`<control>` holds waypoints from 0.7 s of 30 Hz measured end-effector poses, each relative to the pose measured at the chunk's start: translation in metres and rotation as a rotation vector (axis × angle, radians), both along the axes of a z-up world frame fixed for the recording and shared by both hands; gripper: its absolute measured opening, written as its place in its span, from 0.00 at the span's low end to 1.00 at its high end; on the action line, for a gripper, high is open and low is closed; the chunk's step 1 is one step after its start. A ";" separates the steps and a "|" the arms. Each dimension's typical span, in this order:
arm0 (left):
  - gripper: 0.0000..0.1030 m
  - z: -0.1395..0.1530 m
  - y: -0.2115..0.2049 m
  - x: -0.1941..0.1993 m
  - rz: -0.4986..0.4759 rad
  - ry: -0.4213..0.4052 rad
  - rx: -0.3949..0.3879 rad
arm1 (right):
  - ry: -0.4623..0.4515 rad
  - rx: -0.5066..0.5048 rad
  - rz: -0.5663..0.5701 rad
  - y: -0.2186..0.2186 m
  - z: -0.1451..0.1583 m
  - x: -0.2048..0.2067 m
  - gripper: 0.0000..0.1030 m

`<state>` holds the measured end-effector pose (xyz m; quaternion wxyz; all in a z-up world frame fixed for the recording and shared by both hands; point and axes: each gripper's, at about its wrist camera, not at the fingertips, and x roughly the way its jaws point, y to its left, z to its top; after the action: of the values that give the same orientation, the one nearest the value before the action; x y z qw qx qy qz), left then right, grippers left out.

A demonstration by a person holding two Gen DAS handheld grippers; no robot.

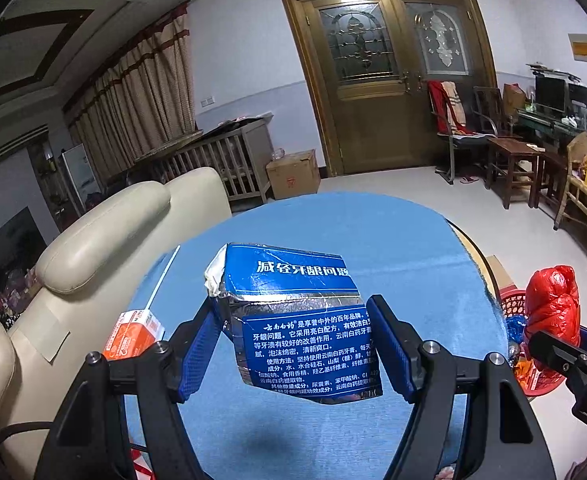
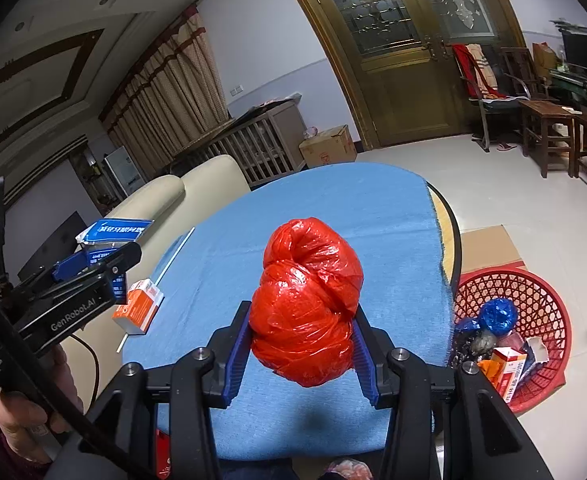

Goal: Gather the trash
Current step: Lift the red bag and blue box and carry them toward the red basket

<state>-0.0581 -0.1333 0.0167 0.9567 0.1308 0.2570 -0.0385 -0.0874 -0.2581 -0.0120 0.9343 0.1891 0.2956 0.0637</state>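
Between our left gripper (image 1: 295,354) pads sits a clamped blue toothpaste box (image 1: 299,320), our right gripper (image 2: 301,356) squeezes a red bag (image 2: 307,304) above the blue tablecloth (image 2: 333,208), beside the red basket (image 2: 549,300) and orange carton (image 2: 139,306).

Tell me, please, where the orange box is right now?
The orange box lies on the blue tablecloth at the table's left edge, beside the white stick and near the sofa.
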 end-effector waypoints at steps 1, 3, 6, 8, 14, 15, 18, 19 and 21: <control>0.72 0.001 -0.001 -0.001 -0.003 -0.001 0.002 | -0.001 0.001 -0.004 -0.002 0.000 -0.002 0.47; 0.72 0.001 -0.003 -0.002 -0.006 -0.003 0.004 | 0.000 0.005 -0.009 -0.005 0.001 -0.004 0.47; 0.72 0.003 -0.006 -0.003 -0.014 -0.003 0.008 | -0.001 0.009 -0.018 -0.009 0.002 -0.008 0.47; 0.72 0.003 -0.009 -0.004 -0.020 -0.004 0.013 | -0.002 0.013 -0.024 -0.012 0.003 -0.012 0.47; 0.72 0.004 -0.018 -0.006 -0.038 -0.002 0.026 | 0.002 0.023 -0.043 -0.019 0.005 -0.015 0.48; 0.72 0.004 -0.019 -0.006 -0.042 -0.002 0.028 | 0.002 0.024 -0.046 -0.019 0.006 -0.016 0.48; 0.72 0.003 -0.020 -0.007 -0.052 0.001 0.031 | 0.001 0.030 -0.054 -0.024 0.005 -0.017 0.48; 0.72 0.003 -0.021 -0.007 -0.054 0.002 0.033 | 0.001 0.032 -0.057 -0.025 0.005 -0.018 0.48; 0.72 0.003 -0.023 -0.007 -0.059 0.004 0.036 | 0.002 0.037 -0.060 -0.028 0.005 -0.018 0.48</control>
<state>-0.0653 -0.1560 0.0198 0.9522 0.1555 0.2555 -0.0624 -0.1054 -0.2859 -0.0071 0.9318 0.2150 0.2897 0.0409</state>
